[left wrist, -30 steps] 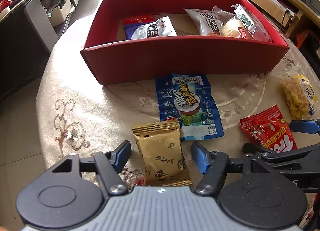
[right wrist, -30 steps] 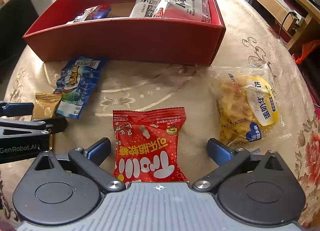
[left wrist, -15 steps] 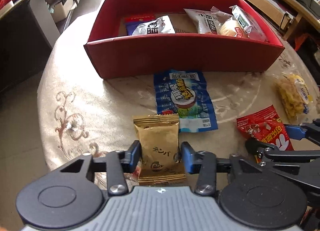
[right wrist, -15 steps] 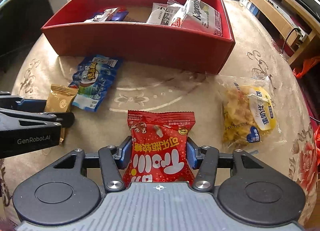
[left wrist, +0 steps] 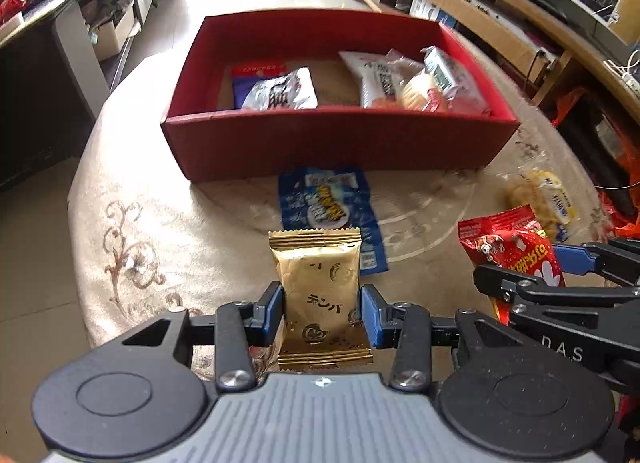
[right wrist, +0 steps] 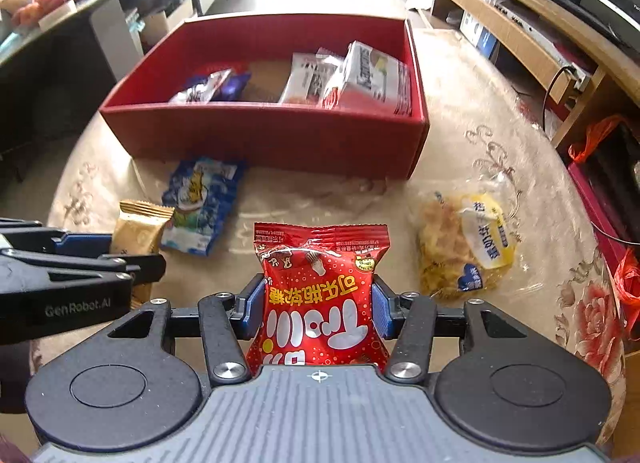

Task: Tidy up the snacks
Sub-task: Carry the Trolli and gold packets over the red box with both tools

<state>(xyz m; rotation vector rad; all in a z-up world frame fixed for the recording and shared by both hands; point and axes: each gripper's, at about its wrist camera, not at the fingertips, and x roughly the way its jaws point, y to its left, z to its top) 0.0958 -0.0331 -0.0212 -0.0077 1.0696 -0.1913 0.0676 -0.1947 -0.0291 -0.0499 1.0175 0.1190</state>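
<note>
Now both grippers are gripping a packet each. The left gripper (left wrist: pixel 322 313) is pinching the gold packet (left wrist: pixel 320 287) between its blue pads, and the right gripper (right wrist: pixel 318 305) is squeezing the red packet (right wrist: pixel 320 295) the same way. A second ago both pairs of jaws were standing wide apart around these packets as they lay flat on the tablecloth (left wrist: pixel 160 231); half a second ago they were closing in. Since then both packets are tilting up off the cloth, so the pick-up seems made and the carry to the red box (left wrist: pixel 340 139) is probably the step in hand.

Beyond them, the blue packet (left wrist: pixel 334 211) is lying on the cloth just in front of the box wall, and the clear bag of yellow crisps (right wrist: pixel 464 243) is lying to the right; both are waiting outside. Several wrapped snacks are already sitting inside the box.

Japanese characters are showing on the gold packet, large white Chinese characters on the red one. "GenRobot.AI" is reading on the left gripper in the right wrist view, "DAS" on the right gripper in the left.
</note>
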